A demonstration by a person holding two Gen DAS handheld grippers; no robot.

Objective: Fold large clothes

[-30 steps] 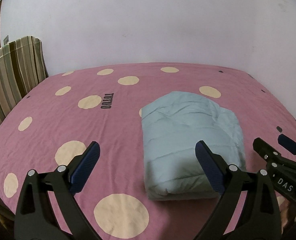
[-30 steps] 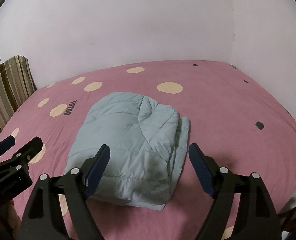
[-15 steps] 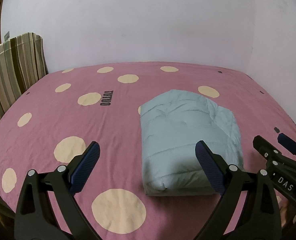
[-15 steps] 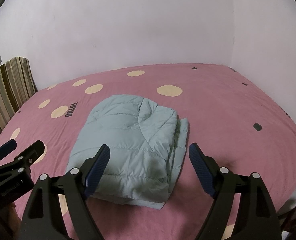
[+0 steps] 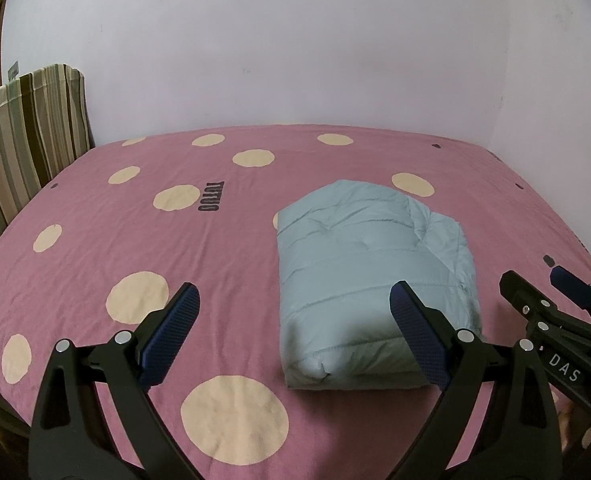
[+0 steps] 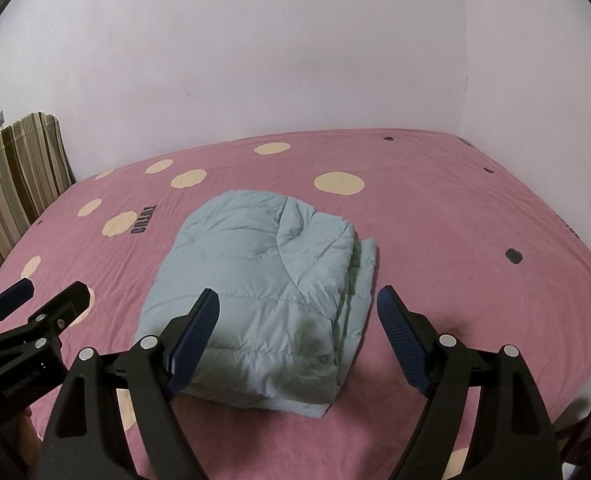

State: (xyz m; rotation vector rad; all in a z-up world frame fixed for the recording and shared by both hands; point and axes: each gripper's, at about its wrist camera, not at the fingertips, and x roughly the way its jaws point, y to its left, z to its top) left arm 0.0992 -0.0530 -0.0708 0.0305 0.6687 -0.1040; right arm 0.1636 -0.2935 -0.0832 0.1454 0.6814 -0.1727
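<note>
left wrist view, pink dotted bedsheet [image 5: 95, 248], white wall [image 5: 295, 52], striped cushion [image 5: 27, 128]

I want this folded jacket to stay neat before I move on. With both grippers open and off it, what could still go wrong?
1. The light blue puffer jacket is thick and puffy; with nothing pressing it, the top fold may spring open.
2. Its layered edges on the right sit loosely stacked, so they could slide apart.
3. The left gripper and right gripper hang near the bundle with jaws open; a low pass might snag it.

Black plastic left tongs [image 5: 293, 334], right tongs [image 6: 297, 334], blue ribbed pads, silver screws, white lettering
</note>
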